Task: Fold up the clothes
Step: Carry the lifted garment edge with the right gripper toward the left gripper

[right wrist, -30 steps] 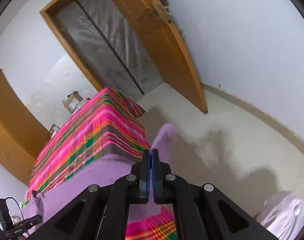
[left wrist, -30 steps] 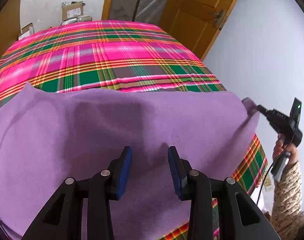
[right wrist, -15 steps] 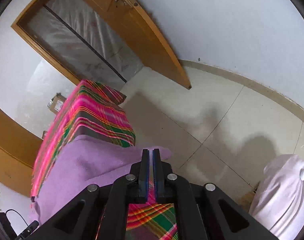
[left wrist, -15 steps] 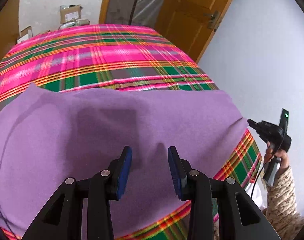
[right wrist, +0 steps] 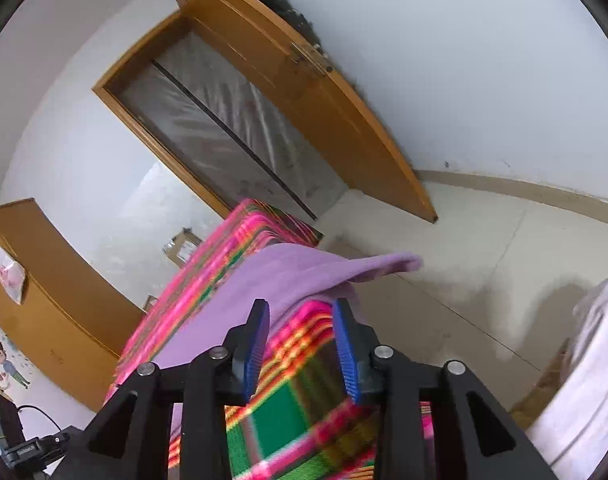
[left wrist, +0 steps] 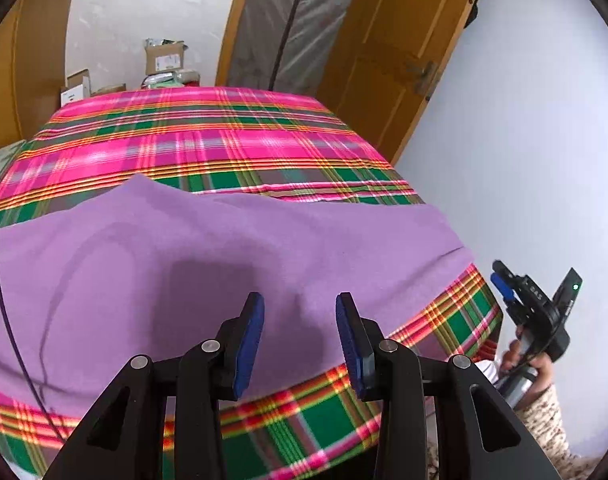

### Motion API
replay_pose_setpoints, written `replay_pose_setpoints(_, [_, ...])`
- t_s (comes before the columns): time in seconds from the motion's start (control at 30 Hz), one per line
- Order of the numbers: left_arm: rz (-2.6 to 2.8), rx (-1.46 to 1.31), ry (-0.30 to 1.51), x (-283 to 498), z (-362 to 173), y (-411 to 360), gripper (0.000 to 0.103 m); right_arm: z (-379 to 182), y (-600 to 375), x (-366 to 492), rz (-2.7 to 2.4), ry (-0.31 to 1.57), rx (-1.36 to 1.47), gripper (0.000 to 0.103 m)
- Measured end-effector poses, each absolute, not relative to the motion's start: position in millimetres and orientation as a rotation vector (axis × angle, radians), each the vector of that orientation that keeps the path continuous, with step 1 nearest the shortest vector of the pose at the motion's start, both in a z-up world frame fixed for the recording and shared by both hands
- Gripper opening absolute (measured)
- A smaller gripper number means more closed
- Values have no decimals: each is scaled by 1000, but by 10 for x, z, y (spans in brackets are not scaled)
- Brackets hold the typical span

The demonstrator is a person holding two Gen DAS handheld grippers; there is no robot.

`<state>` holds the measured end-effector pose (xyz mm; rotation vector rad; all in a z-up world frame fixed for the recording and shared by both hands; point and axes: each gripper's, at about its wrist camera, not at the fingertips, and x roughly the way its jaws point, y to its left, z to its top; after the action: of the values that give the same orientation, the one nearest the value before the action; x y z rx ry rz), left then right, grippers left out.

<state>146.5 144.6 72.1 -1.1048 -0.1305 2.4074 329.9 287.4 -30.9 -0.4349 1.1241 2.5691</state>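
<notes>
Now | left gripper (left wrist: pixel 299 344) part open over cloth (left wrist: pixel 224 264), empty | right gripper (right wrist: pixel 302 344) just opened, corner dropped (overhanging bed (left wrist: pixel 224 140)) | I fear it slides off.

I can read almost nothing from here. The cardboard boxes (left wrist: pixel 164 55) behind the bed carry white labels, but the print on them is too small and blurred to make out. The right gripper (left wrist: pixel 503 286), seen from the left wrist camera, has a few pale letters on its black body (possibly a brand mark, but I cannot read them). The box (right wrist: pixel 182 247) in the right wrist view has a label, equally illegible.
</notes>
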Motion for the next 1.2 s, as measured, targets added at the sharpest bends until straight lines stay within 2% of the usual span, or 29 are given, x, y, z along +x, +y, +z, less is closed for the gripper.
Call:
replay_pose_setpoints(0.2, [2424,-1085,-140,1638,778,1302,39,-279,2886,3016,2567,1152,-431,39])
replay_pose_setpoints(0.53, [2435,-1076,-179,1656,767,1053,42,-90,3016,2685,2531,992,-515,40])
replay_pose_setpoints(0.73, [2507,-1085,-237,1574,794,626,43,95,2855,2646,2558,896,-541,40])
replay_pose_setpoints(0.9, [2625,-1135,-292,1510,761,132,45,398,2336,2416,2736,687,-626,41])
replay_pose_setpoints(1.2, [2719,-1286,-377,1452,361,-390,45,305,1091,1828,3075,379,-1021,41])
